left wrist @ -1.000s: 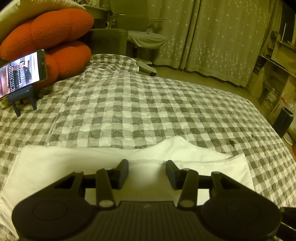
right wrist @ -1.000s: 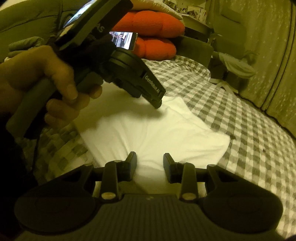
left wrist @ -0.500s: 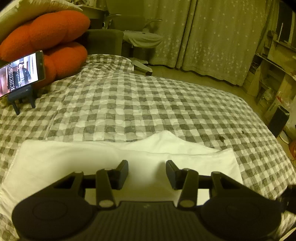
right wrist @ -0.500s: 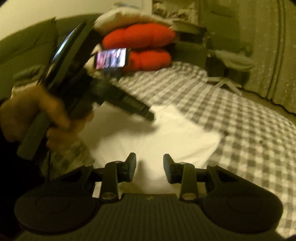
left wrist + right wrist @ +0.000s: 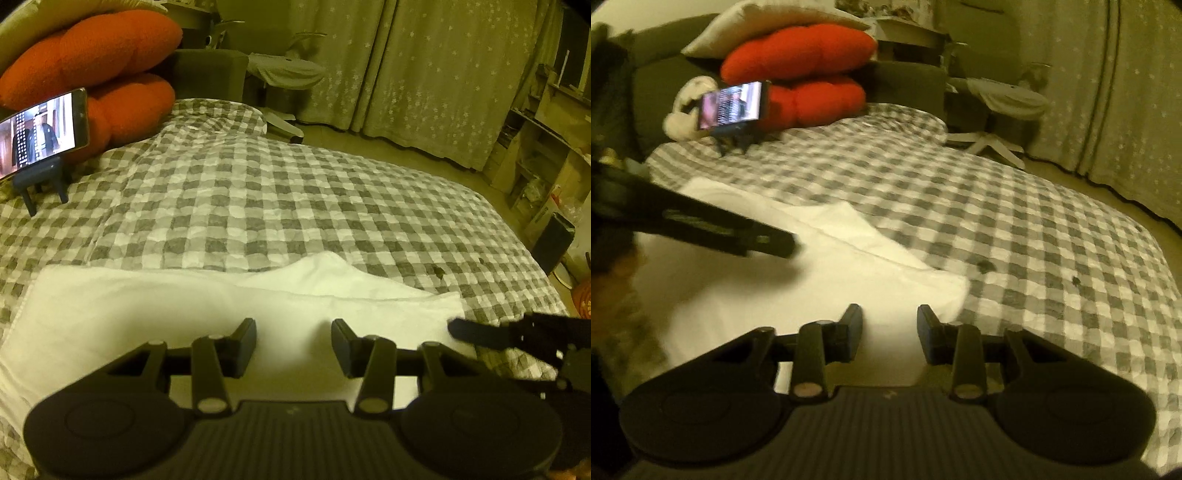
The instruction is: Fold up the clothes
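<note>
A white garment lies folded into a wide rectangle on the checked bedspread, with a small flap sticking out at its far edge. It also shows in the right wrist view. My left gripper is open and empty, just above the garment's near middle. My right gripper is open and empty above the garment's right end. The right gripper's tip shows at the right of the left wrist view. The left gripper crosses the left of the right wrist view.
A phone on a stand plays video at the back left, in front of red cushions. An office chair and curtains stand beyond the bed. Shelves line the right wall.
Both grippers have drawn back and lowered over the garment. The right gripper has swung right to the garment's right end, and its tip now shows in the left wrist view.
</note>
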`<state>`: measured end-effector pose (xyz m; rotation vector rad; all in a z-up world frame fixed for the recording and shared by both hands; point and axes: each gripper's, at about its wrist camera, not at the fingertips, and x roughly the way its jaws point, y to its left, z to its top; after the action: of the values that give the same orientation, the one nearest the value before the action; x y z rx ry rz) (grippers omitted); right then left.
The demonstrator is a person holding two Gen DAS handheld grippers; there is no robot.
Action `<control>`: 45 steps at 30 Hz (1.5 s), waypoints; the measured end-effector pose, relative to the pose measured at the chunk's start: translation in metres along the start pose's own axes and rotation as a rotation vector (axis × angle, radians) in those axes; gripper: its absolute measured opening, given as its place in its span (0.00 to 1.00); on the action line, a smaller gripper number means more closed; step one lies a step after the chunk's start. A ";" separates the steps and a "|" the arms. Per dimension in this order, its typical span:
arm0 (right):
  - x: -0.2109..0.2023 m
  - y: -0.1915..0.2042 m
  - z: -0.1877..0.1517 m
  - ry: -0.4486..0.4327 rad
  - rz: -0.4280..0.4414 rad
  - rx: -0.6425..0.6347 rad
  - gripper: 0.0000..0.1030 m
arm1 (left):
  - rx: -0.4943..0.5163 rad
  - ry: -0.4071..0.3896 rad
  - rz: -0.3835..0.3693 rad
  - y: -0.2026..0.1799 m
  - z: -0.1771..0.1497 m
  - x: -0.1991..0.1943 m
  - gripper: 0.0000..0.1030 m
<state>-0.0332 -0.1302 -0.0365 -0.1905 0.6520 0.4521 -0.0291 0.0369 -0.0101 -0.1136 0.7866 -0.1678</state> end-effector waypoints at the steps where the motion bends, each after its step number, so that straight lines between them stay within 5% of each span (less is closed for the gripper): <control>1: 0.002 -0.003 0.001 -0.004 -0.010 0.006 0.38 | -0.002 0.001 -0.001 0.000 0.000 0.000 0.45; 15: -0.006 -0.034 0.000 -0.045 -0.214 0.128 0.45 | -0.003 0.007 -0.046 0.001 -0.001 -0.008 0.46; 26: -0.020 -0.004 -0.005 -0.059 -0.056 0.046 0.45 | -0.025 0.015 -0.016 0.010 0.004 -0.003 0.48; 32: -0.024 0.024 -0.017 -0.017 0.025 -0.144 0.45 | -0.018 0.017 -0.003 0.013 0.001 -0.001 0.48; 45: -0.042 0.020 -0.025 0.062 0.067 -0.241 0.45 | 0.002 0.013 0.007 0.010 -0.001 0.001 0.48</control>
<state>-0.0856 -0.1345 -0.0310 -0.4136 0.6652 0.5912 -0.0276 0.0460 -0.0129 -0.1083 0.7994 -0.1630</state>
